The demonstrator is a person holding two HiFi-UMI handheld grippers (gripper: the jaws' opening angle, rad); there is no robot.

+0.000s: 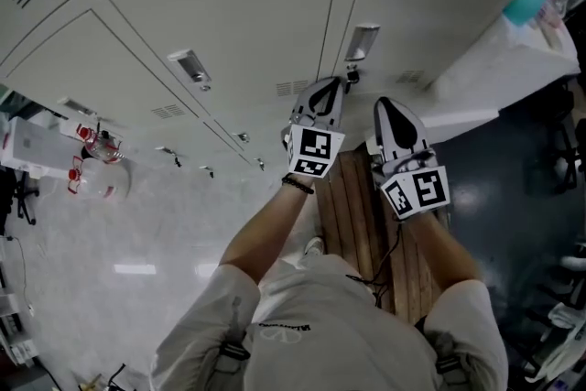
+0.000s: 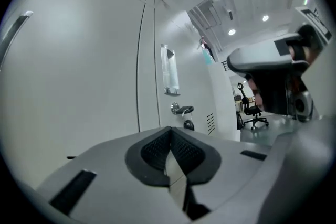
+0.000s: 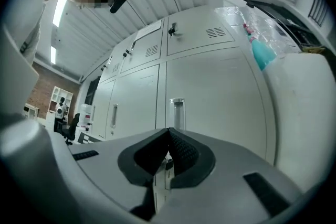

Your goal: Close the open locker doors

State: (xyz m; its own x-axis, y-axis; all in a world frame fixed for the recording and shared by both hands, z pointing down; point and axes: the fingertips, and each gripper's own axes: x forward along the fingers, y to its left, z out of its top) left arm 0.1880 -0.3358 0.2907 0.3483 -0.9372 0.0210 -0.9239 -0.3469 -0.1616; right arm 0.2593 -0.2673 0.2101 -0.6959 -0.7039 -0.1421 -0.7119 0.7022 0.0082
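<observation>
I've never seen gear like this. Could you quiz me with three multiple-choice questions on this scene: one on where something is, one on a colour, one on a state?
1. Where is the wooden bench?
A) leaning upright against a wall
B) below the right tool
C) on a table

2. What colour are the locker doors?
A) pale grey-white
B) blue
C) red

3. How do the jaws of the left tool stand?
A) wide apart
B) clamped on a door handle
C) shut, with nothing between them

Answers:
1 B: the head view shows the slatted bench under that tool.
2 A: every door in view is pale.
3 C: the left gripper view shows the jaws meeting, empty.
</observation>
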